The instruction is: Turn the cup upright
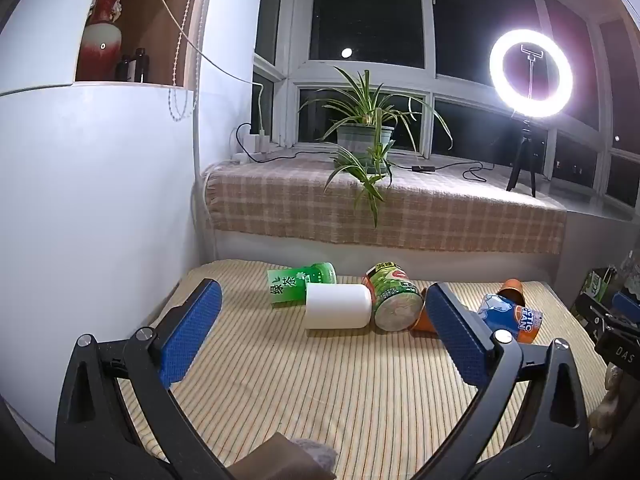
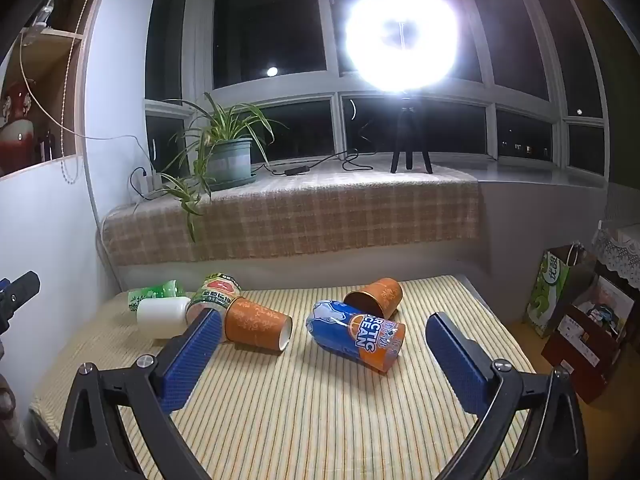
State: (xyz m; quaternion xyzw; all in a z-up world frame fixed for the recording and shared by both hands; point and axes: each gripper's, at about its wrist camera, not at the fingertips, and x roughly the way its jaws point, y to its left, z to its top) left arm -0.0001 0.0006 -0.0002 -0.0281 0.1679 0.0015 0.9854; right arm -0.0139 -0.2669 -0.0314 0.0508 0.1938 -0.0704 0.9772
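Note:
Several cups lie on their sides on the striped mat (image 1: 320,380). A white cup (image 1: 338,311) lies at the middle of the left wrist view, with a green tea cup (image 1: 298,282) behind it and a green patterned cup (image 1: 394,298) to its right. My left gripper (image 1: 320,328) is open and empty, just short of the white cup. In the right wrist view an orange cup (image 2: 256,326), a blue and orange Arctic Ocean cup (image 2: 356,334) and another orange cup (image 2: 374,296) lie on the mat (image 2: 320,400). My right gripper (image 2: 324,348) is open and empty, in front of the blue cup.
A plaid-covered window ledge (image 1: 380,208) runs behind the mat with a potted plant (image 1: 364,140), cables and a lit ring light (image 1: 530,74) on a tripod. A white wall (image 1: 100,220) is at the left. Bags and boxes (image 2: 576,308) stand at the right.

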